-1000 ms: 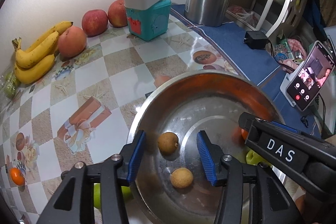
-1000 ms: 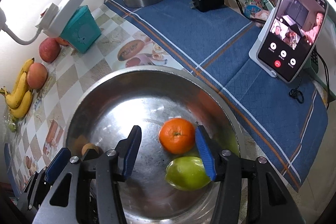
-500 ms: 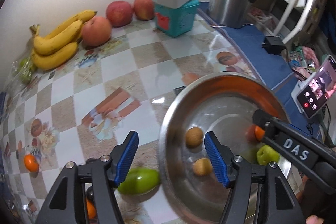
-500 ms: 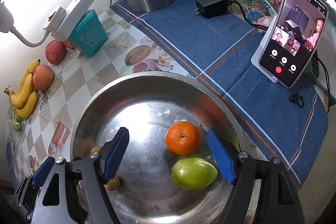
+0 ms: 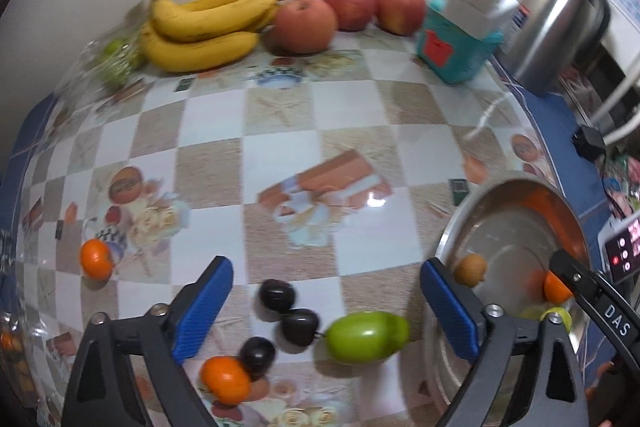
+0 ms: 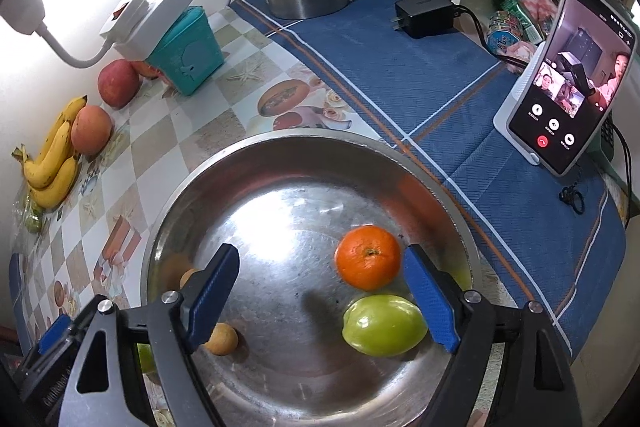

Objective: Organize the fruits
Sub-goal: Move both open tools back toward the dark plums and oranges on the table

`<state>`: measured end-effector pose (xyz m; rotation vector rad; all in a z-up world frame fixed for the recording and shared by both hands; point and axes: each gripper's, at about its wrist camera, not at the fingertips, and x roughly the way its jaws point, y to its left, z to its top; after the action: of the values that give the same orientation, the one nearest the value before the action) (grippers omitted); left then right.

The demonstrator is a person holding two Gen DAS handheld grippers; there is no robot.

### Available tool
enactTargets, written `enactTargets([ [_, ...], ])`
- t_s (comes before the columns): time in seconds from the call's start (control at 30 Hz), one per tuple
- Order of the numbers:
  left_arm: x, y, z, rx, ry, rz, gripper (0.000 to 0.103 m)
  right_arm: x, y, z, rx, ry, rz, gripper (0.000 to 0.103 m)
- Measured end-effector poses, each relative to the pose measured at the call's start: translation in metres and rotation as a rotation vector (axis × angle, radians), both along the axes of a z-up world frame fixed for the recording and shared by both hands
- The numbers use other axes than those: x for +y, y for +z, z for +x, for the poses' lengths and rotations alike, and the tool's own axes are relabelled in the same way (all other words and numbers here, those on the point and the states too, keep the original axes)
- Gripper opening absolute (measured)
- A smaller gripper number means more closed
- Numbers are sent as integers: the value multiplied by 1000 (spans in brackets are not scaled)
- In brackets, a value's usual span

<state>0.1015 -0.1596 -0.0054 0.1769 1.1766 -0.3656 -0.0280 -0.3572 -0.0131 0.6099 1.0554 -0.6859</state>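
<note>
Swinging clear of the steel bowl point(image 5: 516, 239), the left gripper point(image 5: 326, 311) now hangs over the loose fruit on the checked worktop point(image 5: 280, 115), its jaws opening to their widest with nothing pressed between the blue pads. Framed between them lie a green fruit point(image 5: 366, 337), three dark plums point(image 5: 276, 297) and a small orange point(image 5: 225, 379), all on the cloth just outside the bowl's rim. A second ago this gripper looked straight down into the bowl at two small brown fruits; half a second ago it straddled the rim. One brown fruit point(image 5: 471, 269) shows in the left view now, inside the bowl beside the right-hand pad.

Over the bowl, the right gripper point(image 6: 322, 293) has barely shifted, but its jaws are opening too. The orange point(image 6: 368, 257) they framed closely a second ago sits free on the bowl floor, touching neither pad, with a green fruit point(image 6: 384, 325) just beside it and a brown fruit point(image 6: 224, 339) near the left pad.

Judged from this, four or five pieces are delivered, and the left side looks set for its next pick, most likely the green fruit or a plum. Bananas point(image 5: 208, 23), three apples point(image 5: 306, 23) and another small orange point(image 5: 95, 259) remain outside the bowl.
</note>
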Motion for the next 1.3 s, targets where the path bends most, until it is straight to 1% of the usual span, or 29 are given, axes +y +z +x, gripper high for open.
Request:
enactTargets([
  [0.17, 23, 0, 5, -10, 56, 10, 103, 6, 2, 3, 1, 21, -7, 84],
  [0.37, 52, 0, 13, -25, 124, 29, 103, 15, 3, 9, 5, 52, -20, 85],
  [0.6, 90, 3, 21, -28, 224, 17, 103, 27, 6, 17, -1, 90, -22, 85],
  [0.9, 129, 10, 25, -40, 320, 5, 103, 58, 9, 35, -22, 188, -18, 85],
  [1.03, 138, 11, 24, -39, 340, 0, 103, 75, 8, 44, -18, 237, -21, 86],
  [1.07, 140, 12, 24, -39, 343, -1, 103, 78, 9, 45, -19, 246, -21, 87],
  [1.1, 141, 12, 24, -40, 347, -3, 103, 83, 9, 47, -20, 259, -21, 97],
  [1.13, 143, 13, 23, -41, 350, -4, 103, 86, 9, 49, -22, 268, -22, 102],
  [1.3, 155, 15, 22, -44, 376, -4, 103, 106, 15, 58, -36, 332, -31, 102],
])
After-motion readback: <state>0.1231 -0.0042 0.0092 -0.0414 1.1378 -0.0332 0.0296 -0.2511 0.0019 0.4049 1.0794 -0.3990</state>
